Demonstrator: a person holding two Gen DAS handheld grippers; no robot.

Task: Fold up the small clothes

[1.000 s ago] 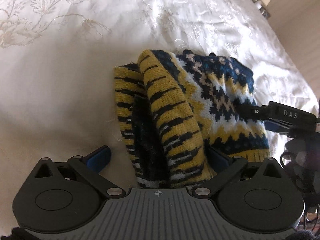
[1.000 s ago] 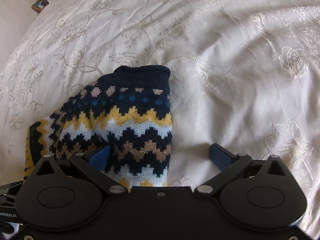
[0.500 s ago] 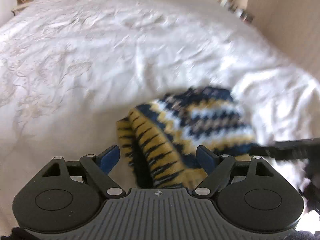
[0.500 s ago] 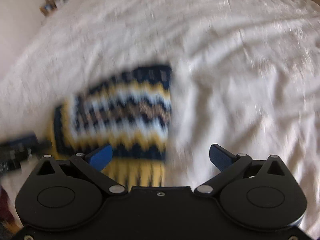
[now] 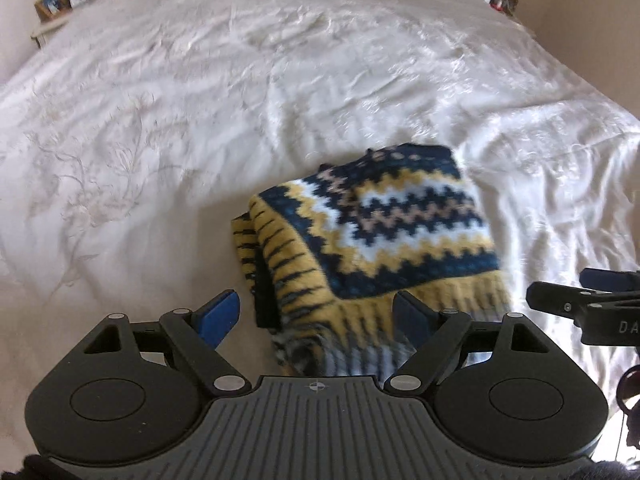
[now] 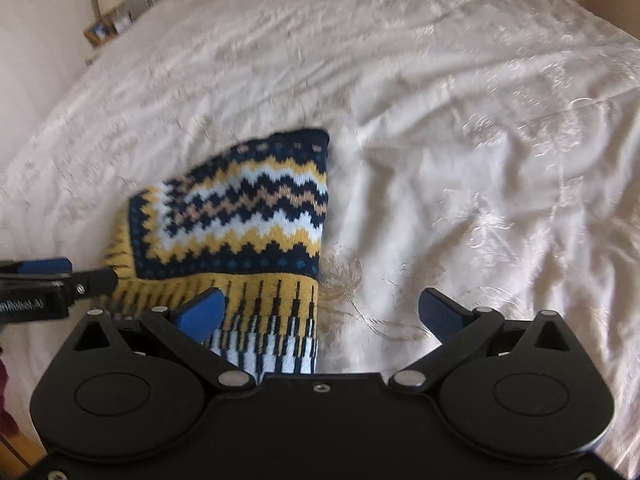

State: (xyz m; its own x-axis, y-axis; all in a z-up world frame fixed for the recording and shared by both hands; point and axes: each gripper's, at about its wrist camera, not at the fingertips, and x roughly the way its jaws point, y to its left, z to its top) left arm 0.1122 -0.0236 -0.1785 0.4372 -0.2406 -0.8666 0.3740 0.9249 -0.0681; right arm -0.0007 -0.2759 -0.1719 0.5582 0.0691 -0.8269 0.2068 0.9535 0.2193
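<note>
Though folded, sweater (image 5: 384, 236) below left hand-held gripper (image 5: 316, 312)

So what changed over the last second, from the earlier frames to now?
Both hand-held grippers pulled up and back from the folded knit sweater: the left hand-held gripper and the right hand-held gripper now see far more of the bedspread. Both jaws stay open, holding nothing. The sweater lies folded as before.

Hidden and blurred parts

The folded navy, yellow and white zigzag-knit garment (image 5: 372, 236)'s near edge disappears behind each hand-held gripper's body; small bedside items (image 5: 60, 2) stay indistinct.
</note>
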